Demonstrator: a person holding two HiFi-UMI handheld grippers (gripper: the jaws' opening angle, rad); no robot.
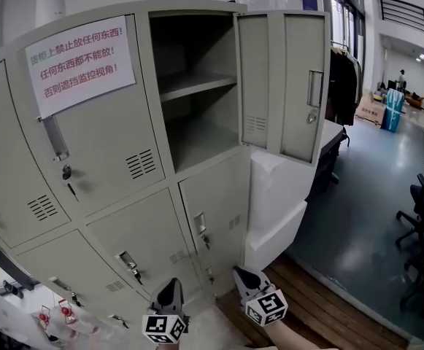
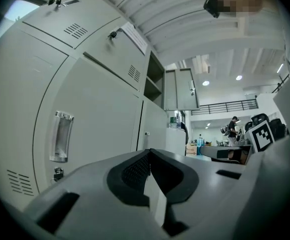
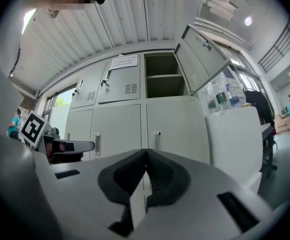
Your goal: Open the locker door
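Locker door [image 1: 281, 86]: stood swung wide at the right of its compartment, top right of the grey locker cabinet [image 1: 146, 217]; showed the same way in the right gripper view [image 3: 204, 54], angled out from the opening. Bared a single shelf [image 1: 197, 84] across the compartment behind it. Left gripper [image 1: 170, 289]: sat low in the head view, before the bottom row of doors, well apart from the open door; jaws pressed together at the tips, nothing caught between them. Right gripper [image 1: 245, 275]: sat just beside it to the right, pointed at the cabinet's lower right corner; jaws likewise closed tight and empty. Touched no door, either one. Paper notice [image 1: 80, 64]: hung taped to the upper middle door, above a key [image 1: 66, 173] left in that door's lock. White block [image 1: 277, 203]: stood against the cabinet's right side, below the open door, over wooden floor [image 1: 328, 312].
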